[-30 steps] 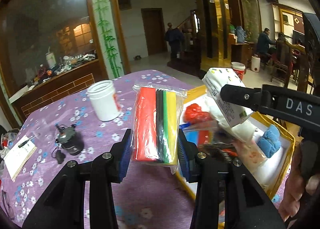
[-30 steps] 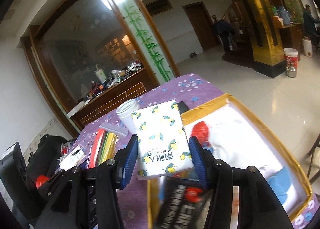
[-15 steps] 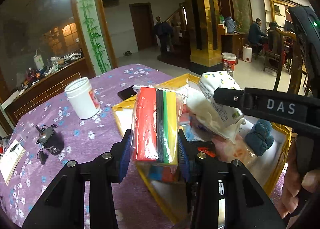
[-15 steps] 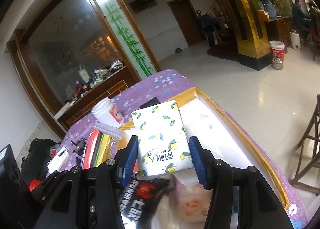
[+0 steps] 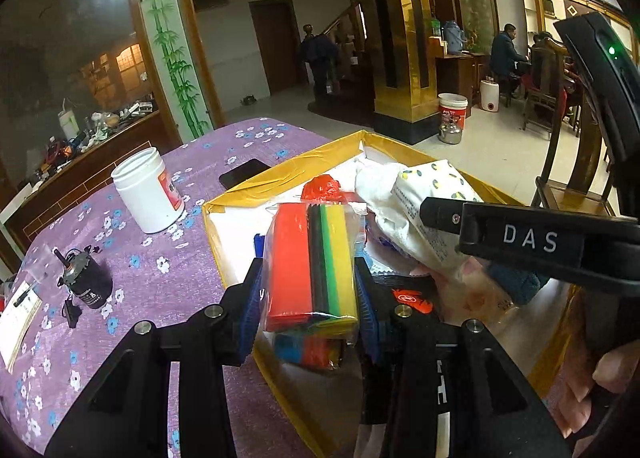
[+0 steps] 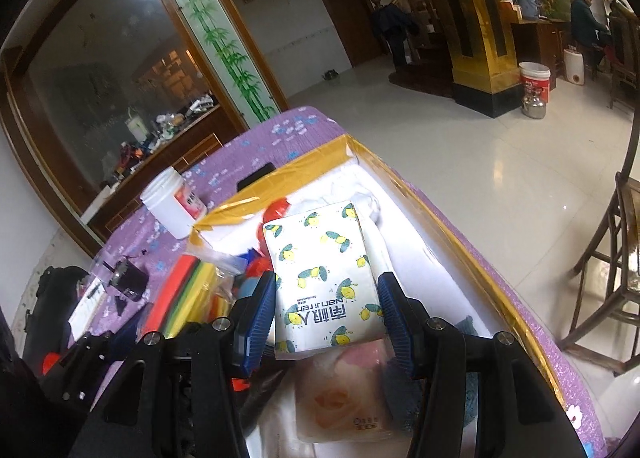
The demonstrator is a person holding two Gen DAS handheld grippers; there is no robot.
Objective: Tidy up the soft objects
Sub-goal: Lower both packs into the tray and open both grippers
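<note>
The sponge pack (image 5: 312, 264) is clamped between the left gripper's (image 5: 308, 290) blue pads, above the box (image 5: 280, 174). The tissue pack (image 6: 326, 284) is pinched in the right gripper (image 6: 328, 310), over the box's contents. Left of the left gripper stands a white jar (image 5: 146, 192).

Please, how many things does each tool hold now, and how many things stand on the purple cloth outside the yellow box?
Held by left tool: 1, sponge pack
Held by right tool: 1, tissue pack
On cloth: 4, white jar, phone, small motor, notepad
Total: 6
</note>
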